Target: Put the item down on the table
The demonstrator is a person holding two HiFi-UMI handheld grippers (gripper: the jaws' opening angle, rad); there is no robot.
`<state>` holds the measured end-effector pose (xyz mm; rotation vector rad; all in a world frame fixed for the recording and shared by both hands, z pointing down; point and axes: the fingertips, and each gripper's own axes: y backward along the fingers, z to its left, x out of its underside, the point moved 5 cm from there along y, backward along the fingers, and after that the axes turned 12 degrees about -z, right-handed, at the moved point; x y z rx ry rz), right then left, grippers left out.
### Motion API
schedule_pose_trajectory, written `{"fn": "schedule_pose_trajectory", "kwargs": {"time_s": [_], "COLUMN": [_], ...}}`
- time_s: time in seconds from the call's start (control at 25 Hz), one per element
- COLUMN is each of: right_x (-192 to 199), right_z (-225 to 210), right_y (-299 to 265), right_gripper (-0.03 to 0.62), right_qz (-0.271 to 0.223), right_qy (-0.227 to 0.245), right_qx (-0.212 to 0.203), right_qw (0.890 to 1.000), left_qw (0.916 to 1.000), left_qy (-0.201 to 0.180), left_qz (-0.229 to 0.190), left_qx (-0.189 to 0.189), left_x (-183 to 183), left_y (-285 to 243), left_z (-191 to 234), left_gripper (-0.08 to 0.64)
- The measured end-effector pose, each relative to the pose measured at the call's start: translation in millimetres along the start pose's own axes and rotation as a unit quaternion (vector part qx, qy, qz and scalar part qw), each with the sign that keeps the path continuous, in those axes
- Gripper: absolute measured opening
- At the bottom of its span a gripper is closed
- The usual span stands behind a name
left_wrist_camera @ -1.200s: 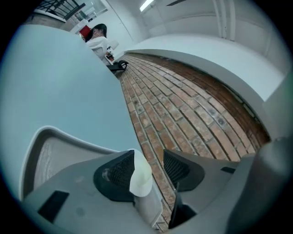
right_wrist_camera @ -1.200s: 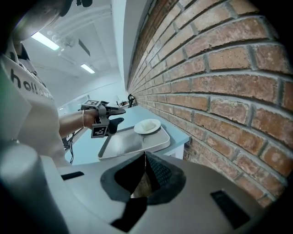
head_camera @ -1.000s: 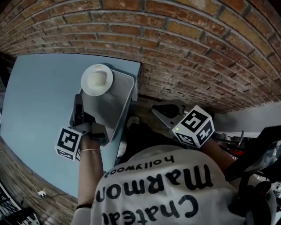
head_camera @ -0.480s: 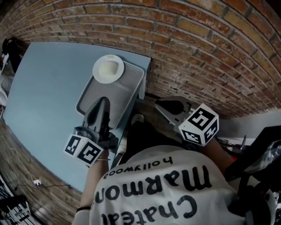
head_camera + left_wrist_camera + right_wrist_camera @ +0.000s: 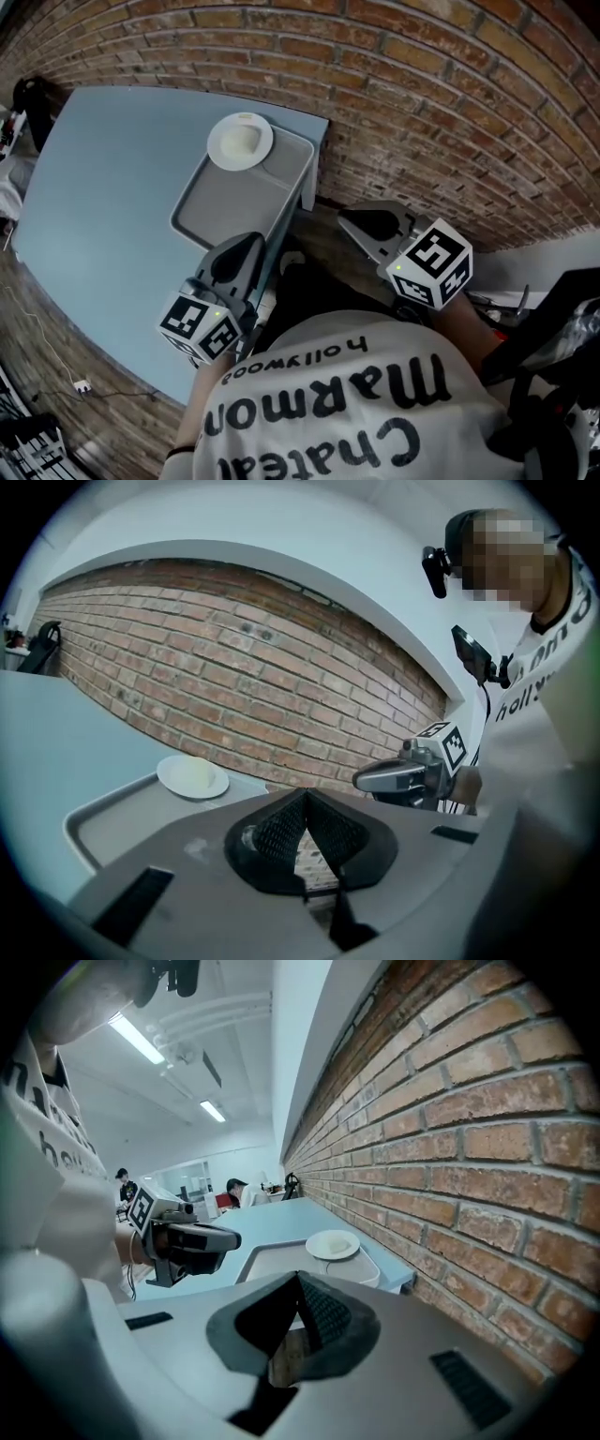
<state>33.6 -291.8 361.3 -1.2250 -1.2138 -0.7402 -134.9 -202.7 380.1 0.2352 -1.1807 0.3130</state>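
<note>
Blue table (image 5: 103, 197), left hand-held gripper (image 5: 246, 249) closed, level

Left gripper (image 5: 246, 251) sits right over the tray (image 5: 239, 202)'s near corner, so that bit's hidden. The pale lump (image 5: 246, 141) on the plate (image 5: 221, 155) at the tray's far end is too small to identify. Way beyond the tray, a person (image 5: 232, 1188) is just a tiny speck, honestly.

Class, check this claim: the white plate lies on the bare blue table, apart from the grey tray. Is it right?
No. The white plate rests on the grey tray, at its far corner, not on the bare blue table; the head view shows it.
</note>
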Motion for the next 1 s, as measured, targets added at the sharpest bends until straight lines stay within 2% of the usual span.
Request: {"fn": "schedule_pose_trajectory", "kwargs": {"time_s": [0.16,0.4,0.64,1.0], "right_x": [-3.9,-16.9,-25.7,-40.3], "right_z": [1.2,-7.9,0.9,33.2], "right_y": [0.5,4.2,2.1,10.1], "right_gripper": [0.009,0.009,0.009,0.009], "right_qz": [-0.003,-0.012,-0.016,-0.028], "right_qy": [-0.008,-0.021,-0.023,0.003], "right_qx": [0.02,0.072,0.109,0.114], "right_qw": [1.0,0.997,0.994,0.993], "left_qw": [0.9999,0.9986,0.9984,0.9978], "left_qy": [-0.002,-0.004,-0.016,-0.016], "left_qz": [0.005,0.015,0.013,0.001], "left_qx": [0.016,0.05,0.054,0.064], "left_x": [-6.2,-19.1,-39.2,-44.0], "left_y": [2.7,5.2,36.2,68.3], "left_z": [2.1,4.9,12.7,1.8], "left_gripper": [0.008,0.008,0.008,0.008]}}
